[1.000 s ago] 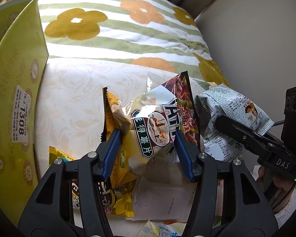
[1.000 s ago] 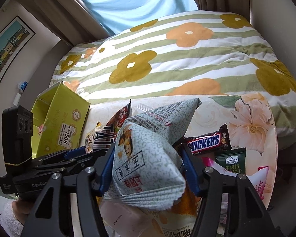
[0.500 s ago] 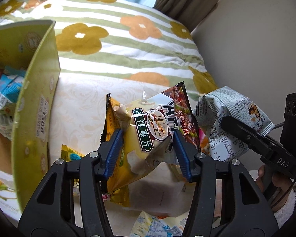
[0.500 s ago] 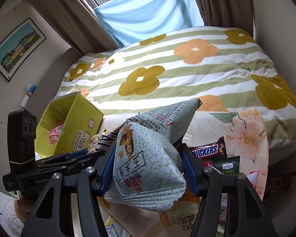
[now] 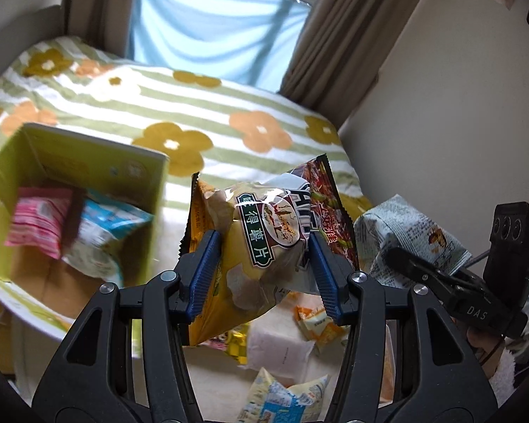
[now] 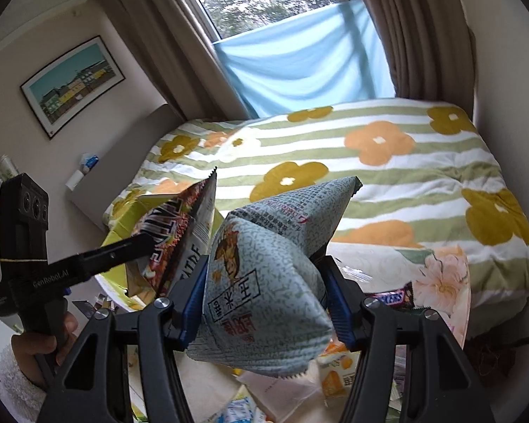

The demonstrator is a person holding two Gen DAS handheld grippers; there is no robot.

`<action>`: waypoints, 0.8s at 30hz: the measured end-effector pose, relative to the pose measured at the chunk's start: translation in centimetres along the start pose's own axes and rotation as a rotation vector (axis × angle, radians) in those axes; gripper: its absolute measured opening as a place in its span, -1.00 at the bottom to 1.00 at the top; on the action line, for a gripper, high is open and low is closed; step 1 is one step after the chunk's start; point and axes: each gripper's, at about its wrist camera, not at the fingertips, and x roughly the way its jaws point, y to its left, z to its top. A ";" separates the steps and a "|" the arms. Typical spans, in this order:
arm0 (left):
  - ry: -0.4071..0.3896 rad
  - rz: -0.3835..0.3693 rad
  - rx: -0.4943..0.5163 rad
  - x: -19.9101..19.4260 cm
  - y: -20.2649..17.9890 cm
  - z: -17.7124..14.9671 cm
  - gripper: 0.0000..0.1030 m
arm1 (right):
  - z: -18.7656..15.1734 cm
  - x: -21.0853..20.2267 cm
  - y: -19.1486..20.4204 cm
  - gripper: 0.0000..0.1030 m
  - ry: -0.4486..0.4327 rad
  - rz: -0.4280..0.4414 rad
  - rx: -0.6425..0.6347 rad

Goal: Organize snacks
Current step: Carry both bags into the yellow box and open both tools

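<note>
My left gripper is shut on a yellow chip bag and a dark red snack bag behind it, held in the air right of the open yellow-green box. The box holds a pink packet and a blue-white packet. My right gripper is shut on a puffy grey-green snack bag, also lifted; that bag shows in the left wrist view. The left gripper's bags appear in the right wrist view, over the box.
Loose snacks lie on the round table below: an orange packet, a white packet, a blue-yellow packet and a Snickers bar. The flowered striped bed lies behind, with wall and curtains to the right.
Both grippers have risen with their bags. The left one has moved so the box's open inside and its packets now show to its left.
</note>
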 end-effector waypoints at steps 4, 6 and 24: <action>-0.049 0.042 -0.016 -2.9 2.1 0.9 -0.07 | 0.7 0.7 2.9 0.09 -0.012 0.038 -0.042; -0.064 0.060 -0.023 -4.0 3.5 1.2 -0.12 | 1.0 1.4 4.5 0.09 -0.011 0.057 -0.061; 0.009 0.200 -0.093 -4.4 24.5 3.4 -0.17 | 1.7 14.4 16.7 0.08 0.100 0.135 -0.031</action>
